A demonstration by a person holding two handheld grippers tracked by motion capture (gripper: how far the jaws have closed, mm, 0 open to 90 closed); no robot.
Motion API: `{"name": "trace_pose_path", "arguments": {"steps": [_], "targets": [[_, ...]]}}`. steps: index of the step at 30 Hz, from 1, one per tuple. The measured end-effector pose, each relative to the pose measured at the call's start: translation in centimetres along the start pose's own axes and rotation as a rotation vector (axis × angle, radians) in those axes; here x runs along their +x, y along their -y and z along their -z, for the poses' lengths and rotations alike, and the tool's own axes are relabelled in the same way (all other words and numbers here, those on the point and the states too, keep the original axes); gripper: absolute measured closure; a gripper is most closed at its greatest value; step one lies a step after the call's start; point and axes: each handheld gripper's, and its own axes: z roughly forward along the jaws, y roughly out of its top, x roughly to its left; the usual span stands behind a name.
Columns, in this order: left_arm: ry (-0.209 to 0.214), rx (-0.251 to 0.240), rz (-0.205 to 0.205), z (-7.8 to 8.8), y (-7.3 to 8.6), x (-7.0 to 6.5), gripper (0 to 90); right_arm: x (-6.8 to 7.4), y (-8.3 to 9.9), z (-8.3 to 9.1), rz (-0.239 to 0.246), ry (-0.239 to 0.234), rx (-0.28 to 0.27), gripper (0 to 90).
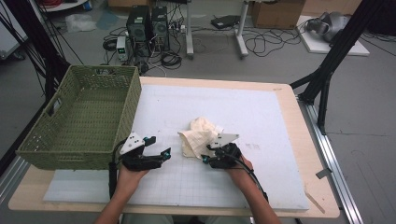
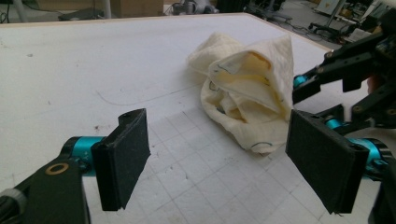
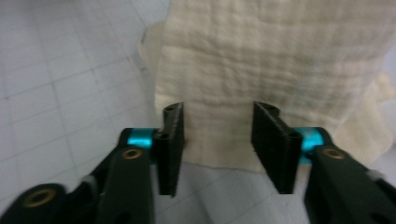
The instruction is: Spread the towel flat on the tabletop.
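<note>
cloth: crumpled on white mat, mid-table, right of green basket | right gripper: nearer, jaws parted astride cloth's near edge, not yet pinching | left gripper: spread wide, empty, cloth ahead and rightward, apart | right gripper view: hem between jaws; high view: basket empty

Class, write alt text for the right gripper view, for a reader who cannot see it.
The right gripper has its two black jaws open around the lower edge of a cream cloth, not yet closed on it. The cloth lies crumpled on a white gridded mat.
</note>
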Motion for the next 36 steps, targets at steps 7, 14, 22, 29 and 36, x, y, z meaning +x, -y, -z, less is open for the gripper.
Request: {"name": "trace_pose_path", "arguments": {"steps": [7,14,22,29,36], "targets": [[-0.006,0.0,-0.001,0.2,0.0,0.1,22.0,0.4,-0.2,-0.2,0.023,-0.019,-0.005,88.5],[-0.012,-0.01,0.004,0.4,-0.1,0.2,22.1,0.4,-0.2,1.2,-0.011,-0.058,-0.062,89.0],[-0.013,-0.011,0.002,0.5,-0.2,0.2,22.3,0.6,-0.6,4.3,-0.006,-0.072,-0.14,89.0],[-0.009,-0.008,0.004,0.3,-0.2,0.2,22.6,-1.6,-2.6,5.0,-0.036,-0.041,-0.186,89.0],[-0.004,-0.003,0.005,0.2,-0.1,0.2,22.9,-4.2,-4.9,2.4,-0.046,0.016,-0.142,89.0]]}}
